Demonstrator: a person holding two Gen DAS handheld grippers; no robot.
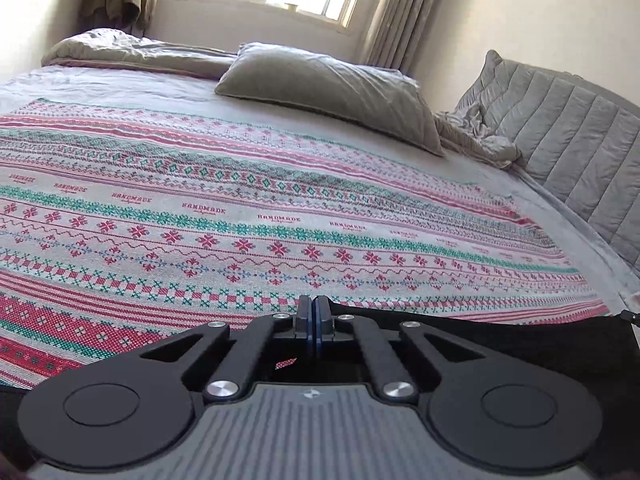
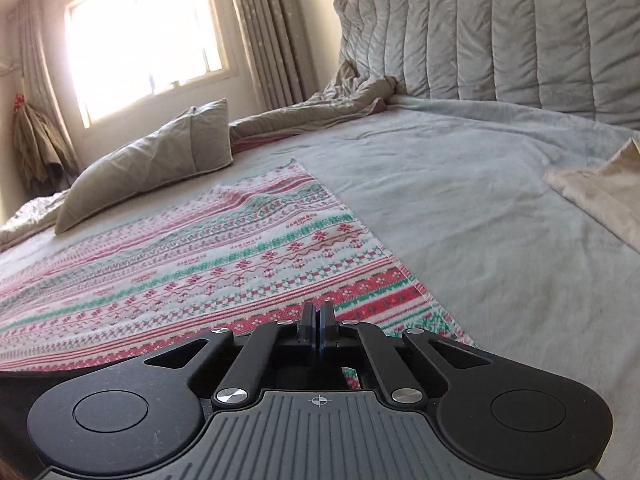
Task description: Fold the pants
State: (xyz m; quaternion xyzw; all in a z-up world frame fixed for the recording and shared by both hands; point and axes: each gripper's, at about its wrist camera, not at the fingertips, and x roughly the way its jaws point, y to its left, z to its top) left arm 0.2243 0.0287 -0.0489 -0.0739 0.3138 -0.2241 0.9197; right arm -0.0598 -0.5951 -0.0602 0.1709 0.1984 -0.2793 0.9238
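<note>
The black pants [image 1: 520, 336] lie on a patterned blanket [image 1: 240, 216] at the near edge of the bed. In the left wrist view the dark cloth runs from the fingertips off to the right, with a drawstring tip at its far end. My left gripper [image 1: 314, 310] is shut, and the cloth's edge meets its pads. In the right wrist view the pants [image 2: 60, 376] stretch from the fingertips off to the left. My right gripper [image 2: 318, 314] is shut at that end of the cloth. The fingers hide both pinch points.
A grey pillow [image 1: 332, 92] lies beyond the blanket [image 2: 200, 264], under a bright window [image 2: 144, 36]. A quilted headboard [image 2: 500, 28] stands at the right, with a rumpled duvet [image 2: 352, 96] at its foot. A beige cloth [image 2: 600, 196] lies on the grey sheet [image 2: 460, 184].
</note>
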